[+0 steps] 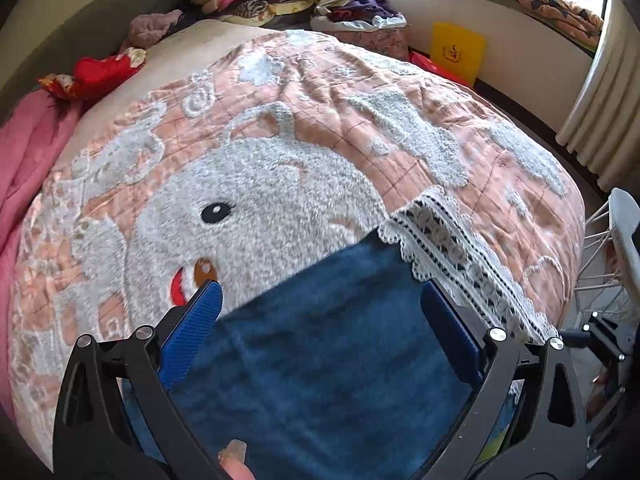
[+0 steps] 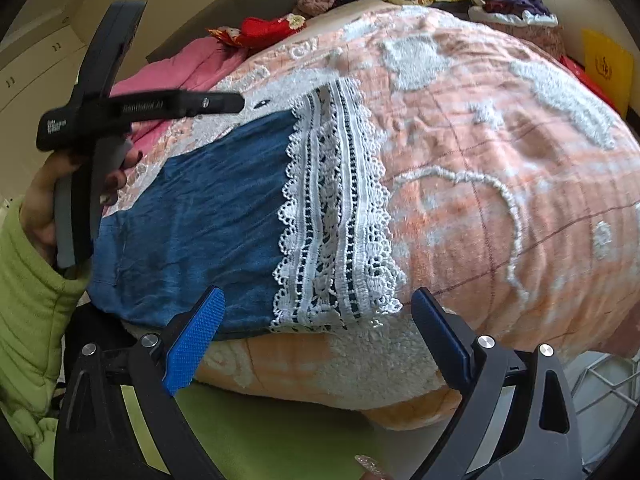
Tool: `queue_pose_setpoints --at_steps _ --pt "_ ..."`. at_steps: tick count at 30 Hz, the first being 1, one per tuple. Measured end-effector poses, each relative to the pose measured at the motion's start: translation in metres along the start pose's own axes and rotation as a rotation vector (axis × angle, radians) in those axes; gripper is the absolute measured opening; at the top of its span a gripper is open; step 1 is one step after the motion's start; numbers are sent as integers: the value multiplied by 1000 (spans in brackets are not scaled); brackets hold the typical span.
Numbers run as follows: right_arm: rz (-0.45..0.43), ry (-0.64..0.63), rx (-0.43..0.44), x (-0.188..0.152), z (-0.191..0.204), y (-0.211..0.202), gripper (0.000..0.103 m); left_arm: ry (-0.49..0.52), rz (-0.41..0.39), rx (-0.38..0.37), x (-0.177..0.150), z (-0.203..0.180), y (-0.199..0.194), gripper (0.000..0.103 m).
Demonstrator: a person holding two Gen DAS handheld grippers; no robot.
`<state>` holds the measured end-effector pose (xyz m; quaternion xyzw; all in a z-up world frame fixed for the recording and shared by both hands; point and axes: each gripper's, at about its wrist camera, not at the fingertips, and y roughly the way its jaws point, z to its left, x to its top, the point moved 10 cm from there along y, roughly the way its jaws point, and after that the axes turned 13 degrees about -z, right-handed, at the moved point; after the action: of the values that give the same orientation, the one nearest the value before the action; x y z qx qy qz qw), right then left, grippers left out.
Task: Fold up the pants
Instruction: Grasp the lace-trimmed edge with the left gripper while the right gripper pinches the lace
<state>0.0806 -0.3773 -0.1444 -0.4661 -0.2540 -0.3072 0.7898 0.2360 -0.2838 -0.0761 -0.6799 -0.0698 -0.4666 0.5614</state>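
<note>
1. Pants (image 2: 208, 216) lie flat on the blanket (image 2: 500, 160) near the bed's edge, blue with a white lace hem (image 2: 336, 224).
2. They look folded small already; maybe one more fold is left.
3. Left gripper (image 1: 320, 320) is wide open over the blue cloth.
4. Right gripper (image 2: 316, 320) is wide open too, holding nothing.

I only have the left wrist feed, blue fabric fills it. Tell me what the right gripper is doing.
Observer: The right gripper is open, off the bed's near edge, gripping nothing.
Operator: Report the lace trim's full run.
Observer: The lace trim runs across the blue pants down to the orange bedspread's near edge.
Operator: Describe who holds my gripper.
Observer: A hand in a light green sleeve holds the left gripper, also open.
</note>
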Motion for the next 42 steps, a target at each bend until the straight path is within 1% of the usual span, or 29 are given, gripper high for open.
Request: queue_pose_setpoints --at_steps 2,4,5,7,9,11,14,16,20,22,23,24,26,29,32,33,35,36,38,40,42 --pt "-1 16 10 -1 -1 3 93 11 3 -11 3 -4 10 93" --pt "-6 20 31 0 1 3 84 11 10 -29 5 -7 20 90" --pt "-7 16 39 1 3 3 79 10 12 -43 6 -9 24 86" --pt "-15 12 53 4 5 2 77 10 22 -75 6 -15 33 78" --pt "-26 25 58 8 4 2 72 7 39 -116 5 -23 42 60" --pt "-32 31 69 10 4 3 71 1 49 -154 2 -29 48 60" --pt "-29 31 80 13 4 8 71 -16 60 -164 -3 -28 61 60" --pt "-34 29 86 15 5 12 68 -36 60 -188 -6 -28 66 60" --pt "-38 23 94 19 3 18 67 -12 48 -217 -9 -33 65 56" --pt "-34 19 92 19 1 23 67 6 46 -221 -10 -35 64 50" --pt "-34 17 91 18 2 24 67 3 47 -238 -10 -38 63 40" --pt "-35 13 91 18 2 25 66 -1 48 -250 -10 -41 63 37" --pt "-34 -1 89 19 3 25 59 11 47 -246 -10 -42 63 37" --pt "-37 12 103 22 1 23 57 24 33 -258 -11 -44 66 38" --pt "-33 8 97 20 1 25 57 18 24 -265 -13 -44 67 38" --pt "-34 0 95 20 2 27 57 24 23 -259 -13 -44 66 36" --pt "-38 -17 94 21 4 25 57 33 24 -268 -14 -48 63 26" --pt "-44 -23 95 22 5 24 56 46 18 -260 -14 -49 61 23" --pt "-54 -43 101 25 8 21 56 79 12 -248 -16 -53 58 19" --pt "-45 -50 92 23 7 25 56 85 11 -240 -17 -54 57 16" --pt "-36 -58 78 20 7 29 51 81 9 -235 -16 -54 56 14"
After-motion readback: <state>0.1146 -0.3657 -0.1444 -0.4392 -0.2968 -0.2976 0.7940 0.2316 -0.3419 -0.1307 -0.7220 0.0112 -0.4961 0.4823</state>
